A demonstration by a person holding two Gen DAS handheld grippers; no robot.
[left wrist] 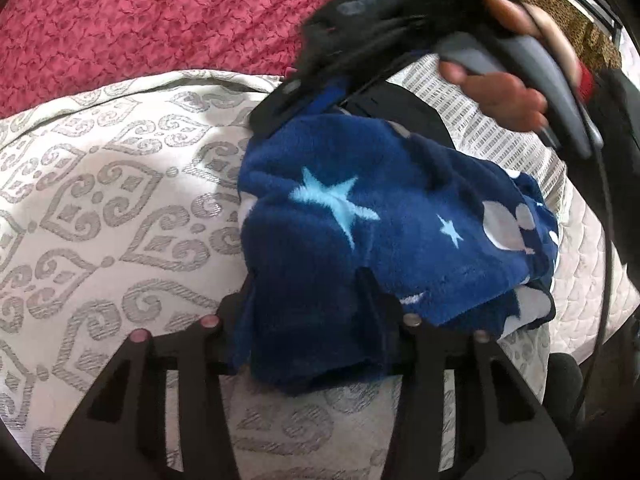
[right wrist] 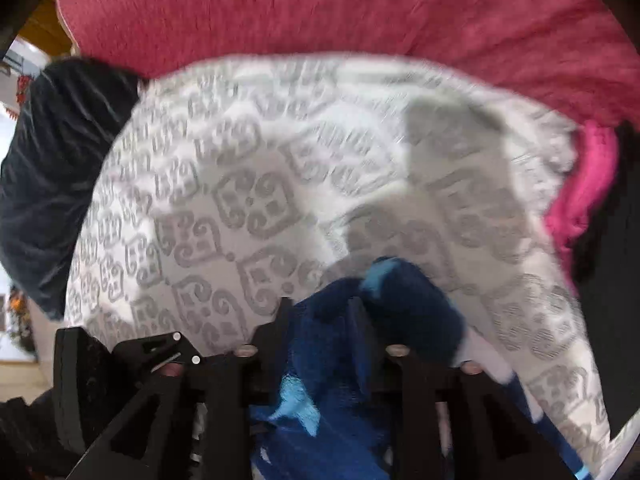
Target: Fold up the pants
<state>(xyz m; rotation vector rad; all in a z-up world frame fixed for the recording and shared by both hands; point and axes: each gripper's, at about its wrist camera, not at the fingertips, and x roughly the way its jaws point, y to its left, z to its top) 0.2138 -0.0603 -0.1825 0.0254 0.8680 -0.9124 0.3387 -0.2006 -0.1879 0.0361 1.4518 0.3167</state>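
Note:
The pants [left wrist: 360, 216] are dark blue fleece with light blue stars and grey shapes, bunched in a heap on the white patterned mattress [left wrist: 100, 184]. My left gripper [left wrist: 308, 292] is shut on the near edge of the pants. The right gripper shows in the left wrist view [left wrist: 304, 92] at the heap's far edge, held by a hand [left wrist: 508, 96]. In the right wrist view my right gripper [right wrist: 320, 308] is shut on a fold of the pants [right wrist: 404, 300], lifted above the mattress [right wrist: 248, 184]. That view is blurred.
A red textured blanket [left wrist: 140, 20] lies beyond the mattress, also in the right wrist view [right wrist: 360, 12]. A dark garment [right wrist: 60, 160] sits at the left, a pink cloth [right wrist: 584, 184] at the right. A black cable [left wrist: 608, 220] hangs on the right.

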